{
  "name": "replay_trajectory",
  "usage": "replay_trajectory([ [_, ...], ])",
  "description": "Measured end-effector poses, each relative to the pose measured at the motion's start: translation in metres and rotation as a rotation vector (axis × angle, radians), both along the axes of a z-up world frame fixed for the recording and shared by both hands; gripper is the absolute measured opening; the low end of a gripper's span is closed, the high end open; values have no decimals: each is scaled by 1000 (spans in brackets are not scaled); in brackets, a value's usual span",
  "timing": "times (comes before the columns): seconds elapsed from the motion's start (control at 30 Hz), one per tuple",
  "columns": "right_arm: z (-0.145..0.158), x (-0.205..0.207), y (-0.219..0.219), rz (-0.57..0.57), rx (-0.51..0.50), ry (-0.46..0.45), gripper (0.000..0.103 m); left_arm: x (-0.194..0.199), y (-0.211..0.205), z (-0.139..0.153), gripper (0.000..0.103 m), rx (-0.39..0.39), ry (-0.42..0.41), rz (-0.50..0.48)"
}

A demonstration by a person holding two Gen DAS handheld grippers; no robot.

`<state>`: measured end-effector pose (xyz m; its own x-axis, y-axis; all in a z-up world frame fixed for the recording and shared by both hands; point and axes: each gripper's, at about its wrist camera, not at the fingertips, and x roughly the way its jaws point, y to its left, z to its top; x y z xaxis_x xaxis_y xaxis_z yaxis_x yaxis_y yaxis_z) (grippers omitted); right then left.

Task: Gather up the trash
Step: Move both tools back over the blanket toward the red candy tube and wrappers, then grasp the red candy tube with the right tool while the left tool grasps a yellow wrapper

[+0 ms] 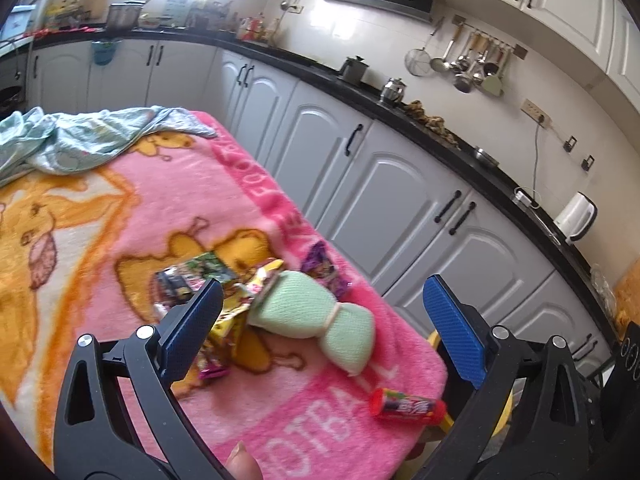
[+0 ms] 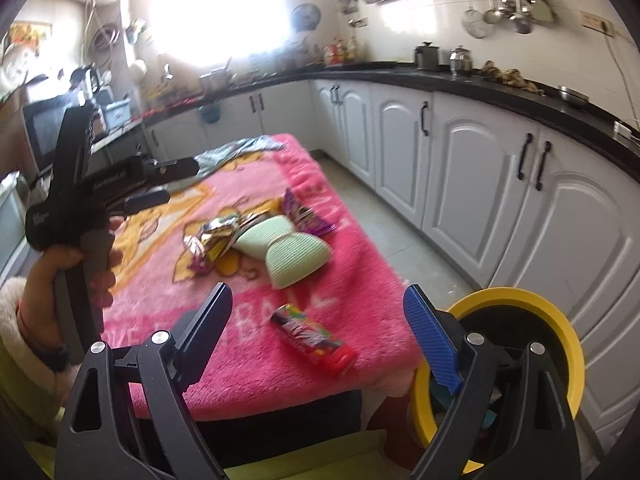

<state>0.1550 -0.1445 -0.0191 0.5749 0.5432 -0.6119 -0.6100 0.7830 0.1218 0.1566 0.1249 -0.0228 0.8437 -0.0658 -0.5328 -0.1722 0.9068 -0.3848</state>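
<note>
Here, candy tube (image 2: 314,338) lies between gaping right hand-held gripper (image 2: 318,316) fingers.

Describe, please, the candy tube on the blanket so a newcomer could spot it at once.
Find the pink blanket covering the table, then look at its near corner beside the yellow bin. The candy tube lies there alone on its side, nearer than the green cloth and the wrappers. It is the only cylinder, with a red cap and multicoloured print, unlike the flat crumpled wrappers.
</note>
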Motion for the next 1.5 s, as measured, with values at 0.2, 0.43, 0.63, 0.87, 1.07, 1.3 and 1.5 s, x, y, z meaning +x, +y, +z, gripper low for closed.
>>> replay_trajectory([
  [0.2, -18, 0, 20, 52, -52, 31, 85, -3, 14, -13, 92, 47, 46, 12],
  [0.43, -38, 7, 35, 97, -113, 66, 85, 4, 25, -33, 92, 100, 116, 5],
  [0.63, -60, 19, 46, 130, -171, 99, 85, 19, 29, -56, 92, 166, 207, -39],
  [0.87, -82, 35, 63, 171, -243, 123, 85, 39, 31, -65, 89, 281, 254, -131],
  [1.07, -94, 44, 68, 176, -252, 151, 85, 54, 25, -73, 70, 344, 296, -227],
  [1.3, -101, 46, 74, 202, -265, 173, 72, 65, 21, -83, 69, 358, 351, -260],
  [1.5, -107, 47, 73, 191, -274, 183, 54, 67, 24, -94, 58, 339, 376, -246],
])
